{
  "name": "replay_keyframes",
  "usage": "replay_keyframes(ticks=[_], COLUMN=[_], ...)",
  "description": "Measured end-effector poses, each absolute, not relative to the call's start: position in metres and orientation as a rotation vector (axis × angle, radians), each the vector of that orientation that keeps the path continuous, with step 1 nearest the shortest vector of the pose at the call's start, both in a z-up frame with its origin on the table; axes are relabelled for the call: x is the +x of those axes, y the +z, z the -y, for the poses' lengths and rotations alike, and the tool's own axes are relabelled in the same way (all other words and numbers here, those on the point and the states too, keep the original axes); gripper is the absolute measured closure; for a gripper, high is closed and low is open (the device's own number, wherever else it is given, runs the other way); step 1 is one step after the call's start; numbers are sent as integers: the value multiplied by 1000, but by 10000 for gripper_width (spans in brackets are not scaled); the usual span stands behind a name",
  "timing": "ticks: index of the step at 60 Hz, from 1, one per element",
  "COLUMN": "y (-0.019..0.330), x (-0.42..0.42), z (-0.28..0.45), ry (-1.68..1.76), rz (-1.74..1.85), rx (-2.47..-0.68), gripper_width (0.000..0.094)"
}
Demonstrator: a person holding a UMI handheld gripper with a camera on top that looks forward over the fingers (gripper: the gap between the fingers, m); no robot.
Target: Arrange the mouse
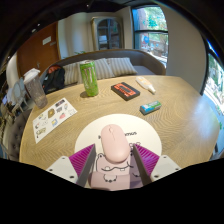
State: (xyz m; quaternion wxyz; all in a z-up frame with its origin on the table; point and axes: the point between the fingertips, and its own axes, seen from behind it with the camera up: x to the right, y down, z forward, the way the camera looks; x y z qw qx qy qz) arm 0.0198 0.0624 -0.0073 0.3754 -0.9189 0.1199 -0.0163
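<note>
The pink computer mouse [112, 148] sits clamped between the gripper [112, 165] pads, its long axis pointing to twelve o'clock, over the near edge of the round white mouse pad [135, 128] on the wooden table [180, 110]. The pad's small dark print is unreadable, as is the leaflet [54, 119] at ten o'clock.

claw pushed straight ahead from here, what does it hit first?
The claw already has the pale pink computer mouse between its fingers on the round white mouse pad. Beyond that, probably the black flat case, though depth is unclear.
</note>
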Motion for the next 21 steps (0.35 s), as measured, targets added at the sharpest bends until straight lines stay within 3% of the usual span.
replay_keyframes(ticks=[2,4,5,6,21], y=[1,12,18,24,107], x=[20,20,19,19,-29], z=[-60,-56,-53,-50,18], ry=[-45,-58,-69,-81,-154], rz=[-320,-318,-315,-313,-409], rx=[-2345,-2333,-2331,-2328,-2261], gripper_width=[71,99,53,98,98])
